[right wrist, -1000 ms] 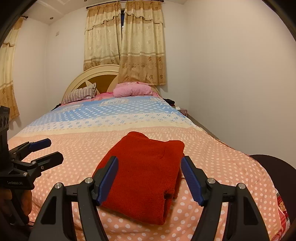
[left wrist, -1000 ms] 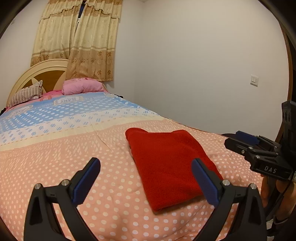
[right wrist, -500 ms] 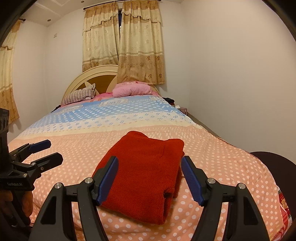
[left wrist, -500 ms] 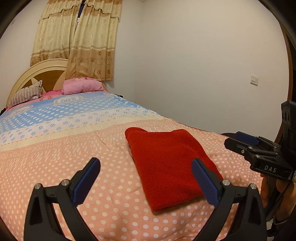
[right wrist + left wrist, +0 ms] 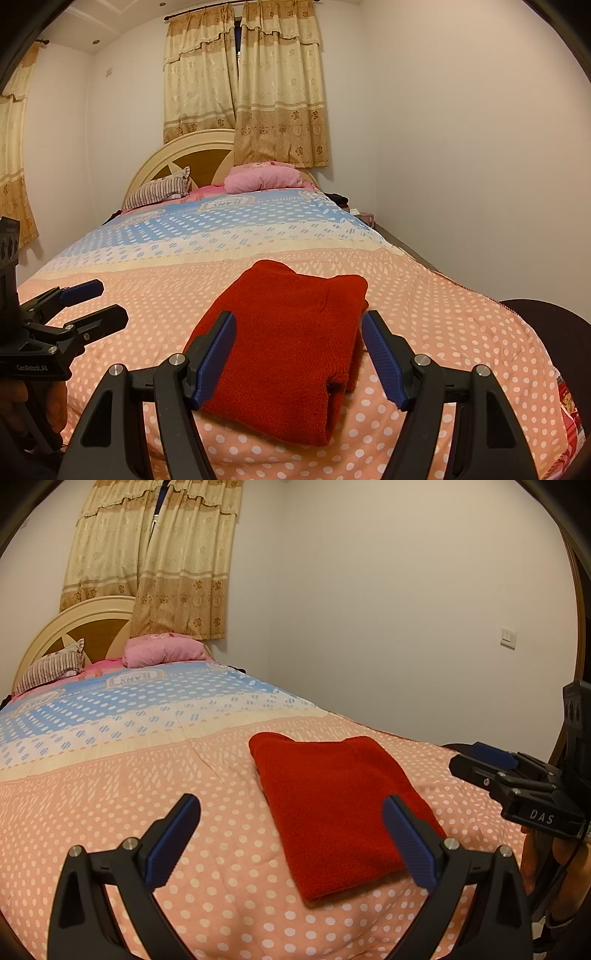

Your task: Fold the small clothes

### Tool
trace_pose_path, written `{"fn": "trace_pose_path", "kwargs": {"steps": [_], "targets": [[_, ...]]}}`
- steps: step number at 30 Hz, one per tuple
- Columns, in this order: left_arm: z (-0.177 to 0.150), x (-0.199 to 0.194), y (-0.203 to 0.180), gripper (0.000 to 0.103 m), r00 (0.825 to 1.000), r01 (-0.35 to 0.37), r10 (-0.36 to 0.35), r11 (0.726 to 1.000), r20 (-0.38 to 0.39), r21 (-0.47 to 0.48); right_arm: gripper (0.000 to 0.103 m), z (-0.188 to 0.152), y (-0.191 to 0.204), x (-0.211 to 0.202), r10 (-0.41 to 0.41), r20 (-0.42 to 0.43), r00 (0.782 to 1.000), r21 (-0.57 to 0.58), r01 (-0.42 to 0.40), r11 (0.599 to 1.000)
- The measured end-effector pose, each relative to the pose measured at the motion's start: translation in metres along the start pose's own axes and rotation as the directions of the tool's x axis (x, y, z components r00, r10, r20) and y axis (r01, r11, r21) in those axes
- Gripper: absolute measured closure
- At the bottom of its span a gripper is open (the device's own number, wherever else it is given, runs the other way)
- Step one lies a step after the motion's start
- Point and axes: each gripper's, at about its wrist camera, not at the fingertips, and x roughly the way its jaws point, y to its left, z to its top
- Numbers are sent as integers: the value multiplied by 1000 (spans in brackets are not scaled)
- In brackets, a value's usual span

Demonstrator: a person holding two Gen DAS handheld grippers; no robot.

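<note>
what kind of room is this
A bedroom, most likely in a home: a bed with a dotted peach and blue quilt, a cream arched wooden headboard, a pink pillow and beige floral curtains.

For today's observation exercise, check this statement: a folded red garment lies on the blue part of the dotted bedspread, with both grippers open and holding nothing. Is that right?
One detail is wrong. The folded red garment lies on the pink part of the dotted bedspread, not the blue; the right wrist view shows it. The left gripper and right gripper are indeed open and empty.
</note>
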Motion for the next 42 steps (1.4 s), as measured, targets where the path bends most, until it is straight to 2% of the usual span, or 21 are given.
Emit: {"fn": "trace_pose_path", "kwargs": {"steps": [18,34,42], "targets": [[-2,2,-5,0,1000,23,-22,1000,-13,15,32,-2,5,0,1,-5,1000,4,-1,1000],[-2,0,-10,0,1000,-18,19,998,-15,58,32,-7,8,0,8,-2,1000,3,-8,1000],[-3,-3,-11,0,1000,2,0,997,-15,72,32,-9,9,2,14,-13,1000,8,-14,1000]]}}
